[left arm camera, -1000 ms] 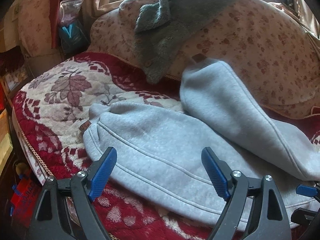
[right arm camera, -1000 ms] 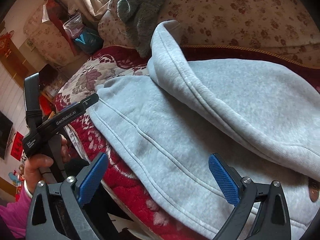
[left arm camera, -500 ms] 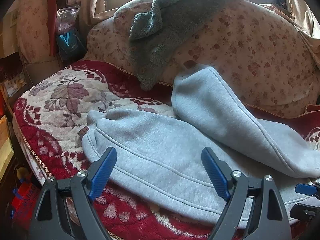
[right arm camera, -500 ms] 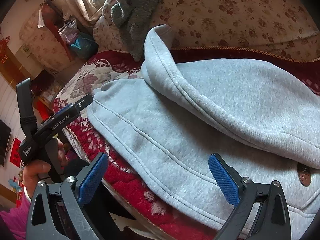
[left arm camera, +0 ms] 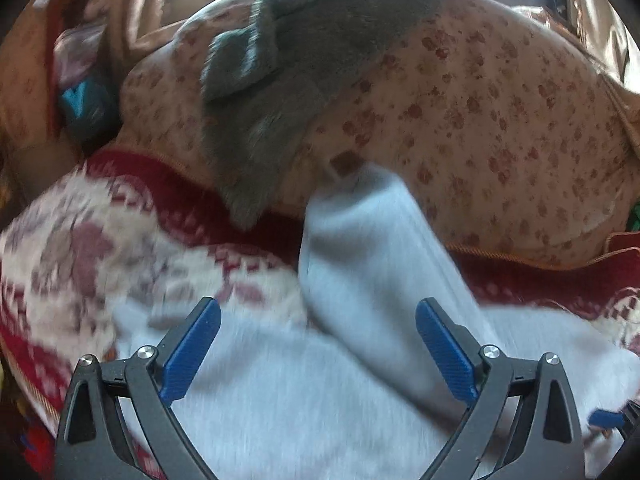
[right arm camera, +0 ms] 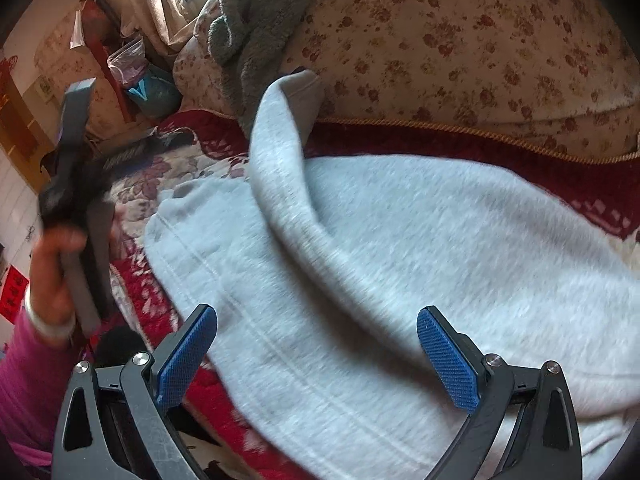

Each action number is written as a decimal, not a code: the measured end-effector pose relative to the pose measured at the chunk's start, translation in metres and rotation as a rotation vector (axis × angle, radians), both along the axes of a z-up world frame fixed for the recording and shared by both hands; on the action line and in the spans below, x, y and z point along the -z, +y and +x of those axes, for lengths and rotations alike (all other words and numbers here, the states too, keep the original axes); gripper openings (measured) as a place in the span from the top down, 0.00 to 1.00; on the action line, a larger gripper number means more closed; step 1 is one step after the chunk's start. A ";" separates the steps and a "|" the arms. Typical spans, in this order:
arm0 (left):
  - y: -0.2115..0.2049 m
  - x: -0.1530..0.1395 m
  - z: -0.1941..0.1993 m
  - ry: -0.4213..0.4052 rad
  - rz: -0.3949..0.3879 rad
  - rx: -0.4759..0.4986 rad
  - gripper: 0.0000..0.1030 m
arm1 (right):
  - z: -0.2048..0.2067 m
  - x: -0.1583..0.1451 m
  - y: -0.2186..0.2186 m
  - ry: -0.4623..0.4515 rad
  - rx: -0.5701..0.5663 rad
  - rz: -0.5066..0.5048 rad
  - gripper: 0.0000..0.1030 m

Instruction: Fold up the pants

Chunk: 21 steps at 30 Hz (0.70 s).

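Note:
Light grey sweatpants (left arm camera: pixel 288 392) lie on a red and cream patterned sofa seat (left arm camera: pixel 80 248). One leg (left arm camera: pixel 368 264) lies across the other, its cuff against the backrest; the same leg shows in the right wrist view (right arm camera: pixel 288 200). My left gripper (left arm camera: pixel 316 344) is open and empty, hovering over the pants. My right gripper (right arm camera: pixel 316 352) is open and empty above the pants (right arm camera: pixel 400 264). The left gripper tool (right arm camera: pixel 76 184) and the hand holding it show at the left of the right wrist view.
A floral sofa backrest (left arm camera: pixel 480 112) rises behind the pants, with a dark grey fleece blanket (left arm camera: pixel 304 56) draped over it. A curtain, bags and furniture (right arm camera: pixel 132 72) stand past the sofa's left end. The sofa's front edge (right arm camera: pixel 136 300) runs below the pants.
The left gripper has moved forward and up over the pants toward the backrest; its view is blurred. The right gripper has shifted forward slightly. Both jaws stay open.

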<state>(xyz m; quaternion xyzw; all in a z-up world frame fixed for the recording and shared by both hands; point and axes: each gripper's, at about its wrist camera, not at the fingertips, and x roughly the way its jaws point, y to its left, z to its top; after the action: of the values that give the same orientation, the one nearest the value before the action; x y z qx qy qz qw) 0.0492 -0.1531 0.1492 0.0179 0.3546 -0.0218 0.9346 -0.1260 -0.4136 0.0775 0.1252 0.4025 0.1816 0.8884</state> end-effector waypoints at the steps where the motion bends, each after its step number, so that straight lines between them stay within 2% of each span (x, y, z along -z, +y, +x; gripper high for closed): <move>1: -0.006 -0.001 0.012 0.004 0.013 0.013 0.05 | 0.003 0.000 -0.004 -0.006 0.003 -0.015 0.01; 5: -0.034 0.001 0.070 0.056 0.047 0.065 0.05 | 0.011 0.000 -0.019 -0.013 0.003 -0.040 0.01; 9: -0.061 0.017 0.112 0.104 0.103 0.074 0.05 | 0.015 0.008 -0.032 -0.012 -0.009 -0.067 0.01; 13: -0.087 0.045 0.141 0.146 0.228 0.079 0.05 | 0.015 0.017 -0.028 -0.011 -0.076 -0.092 0.01; 16: -0.096 0.061 0.153 0.176 0.311 0.084 0.05 | 0.014 0.023 -0.018 -0.034 -0.114 -0.183 0.01; 17: -0.097 0.066 0.157 0.180 0.335 0.081 0.05 | 0.012 0.026 -0.012 -0.059 -0.137 -0.242 0.01; 19: -0.095 0.073 0.164 0.194 0.333 0.099 0.05 | 0.009 0.031 -0.001 -0.111 -0.171 -0.357 0.13; 20: -0.092 0.074 0.166 0.202 0.308 0.113 0.10 | 0.010 0.035 0.003 -0.117 -0.179 -0.387 0.35; 21: -0.088 0.074 0.167 0.203 0.285 0.117 0.35 | 0.014 0.039 0.004 -0.112 -0.169 -0.409 0.42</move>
<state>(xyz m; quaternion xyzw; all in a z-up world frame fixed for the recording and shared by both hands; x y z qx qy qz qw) 0.2158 -0.2407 0.0750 0.1684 0.4451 -0.0275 0.8791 -0.1121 -0.4098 0.0381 -0.1021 0.3902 0.1765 0.8978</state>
